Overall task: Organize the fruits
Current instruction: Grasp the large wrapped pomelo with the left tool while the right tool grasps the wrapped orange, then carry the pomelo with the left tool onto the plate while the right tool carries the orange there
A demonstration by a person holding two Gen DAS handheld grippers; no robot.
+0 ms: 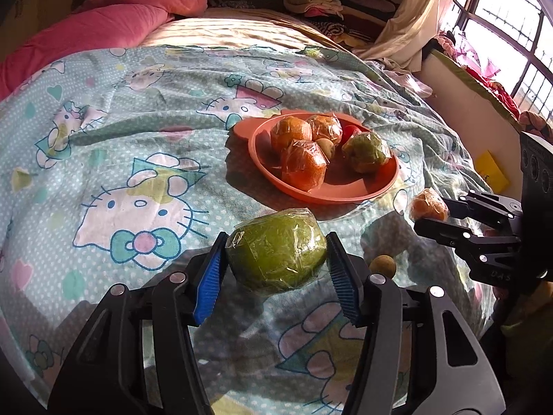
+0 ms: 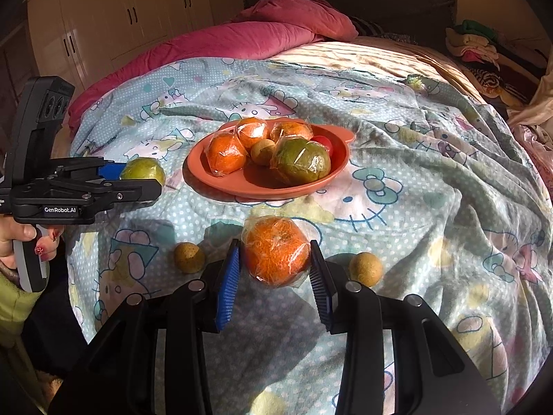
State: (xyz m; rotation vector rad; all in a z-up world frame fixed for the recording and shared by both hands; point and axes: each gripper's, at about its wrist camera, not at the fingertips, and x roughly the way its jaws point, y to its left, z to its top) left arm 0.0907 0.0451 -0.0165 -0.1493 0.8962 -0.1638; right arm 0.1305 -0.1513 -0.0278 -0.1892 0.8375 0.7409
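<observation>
My left gripper point(image 1: 276, 276) is shut on a plastic-wrapped green fruit point(image 1: 276, 249), its blue pads pressing both sides just above the cartoon-cat bedsheet. My right gripper point(image 2: 274, 276) is shut on a wrapped orange point(image 2: 276, 250). An orange plate point(image 1: 345, 190) lies on the bed beyond both, holding three wrapped oranges, a wrapped green fruit point(image 1: 366, 152), a small brown fruit and a red one. The right wrist view shows the left gripper point(image 2: 138, 176) with its green fruit point(image 2: 143, 171) to the left of the plate point(image 2: 262, 183). The left wrist view shows the right gripper point(image 1: 432, 214) at the right.
Two small brown fruits point(image 2: 189, 257) point(image 2: 365, 268) lie on the sheet either side of my right gripper. A pink duvet point(image 2: 242, 41) is bunched at the bed's far end, a clothes pile point(image 2: 473, 45) beside it. A window point(image 1: 501, 17) stands right, wardrobes point(image 2: 103, 17) left. A hand point(image 2: 20, 238) holds the left gripper's handle.
</observation>
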